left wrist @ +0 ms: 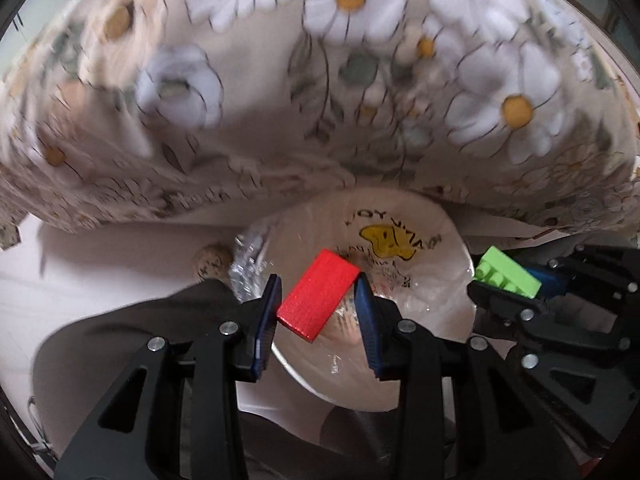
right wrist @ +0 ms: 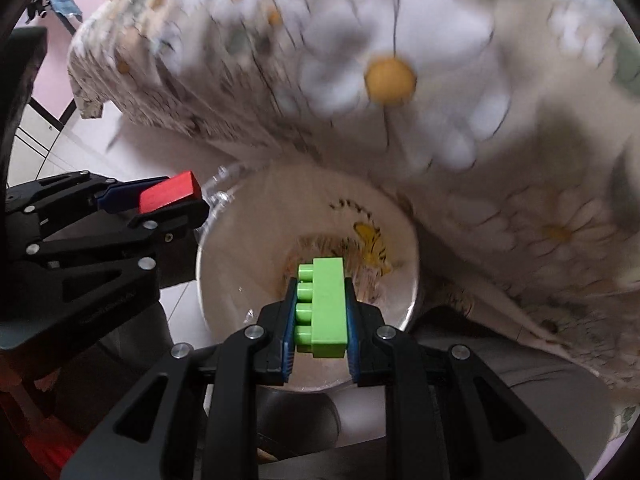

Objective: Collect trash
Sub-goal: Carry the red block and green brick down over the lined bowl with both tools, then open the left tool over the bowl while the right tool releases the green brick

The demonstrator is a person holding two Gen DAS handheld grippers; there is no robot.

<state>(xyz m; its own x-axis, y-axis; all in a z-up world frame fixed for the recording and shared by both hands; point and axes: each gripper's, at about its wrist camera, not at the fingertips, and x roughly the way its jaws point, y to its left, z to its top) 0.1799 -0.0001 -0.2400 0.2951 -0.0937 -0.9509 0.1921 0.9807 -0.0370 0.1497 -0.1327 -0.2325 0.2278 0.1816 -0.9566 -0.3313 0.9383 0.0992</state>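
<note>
My left gripper (left wrist: 318, 298) is shut on a red block (left wrist: 318, 294) and holds it over the open mouth of a white bin lined with a clear bag (left wrist: 440, 240). My right gripper (right wrist: 320, 308) is shut on a green studded brick (right wrist: 326, 304), also above the bin (right wrist: 240, 248). In the left wrist view the right gripper (left wrist: 508, 280) with the green brick (left wrist: 506, 272) is at the bin's right rim. In the right wrist view the left gripper (right wrist: 168, 200) with the red block (right wrist: 170, 194) is at the bin's left rim.
A table draped in a daisy-print cloth (left wrist: 320, 100) hangs over the far side of the bin; it also shows in the right wrist view (right wrist: 400, 100). A crumpled foil scrap (left wrist: 244, 268) and a small round ball (left wrist: 212, 264) lie by the bin's left side. Pale floor (left wrist: 100, 260) lies to the left.
</note>
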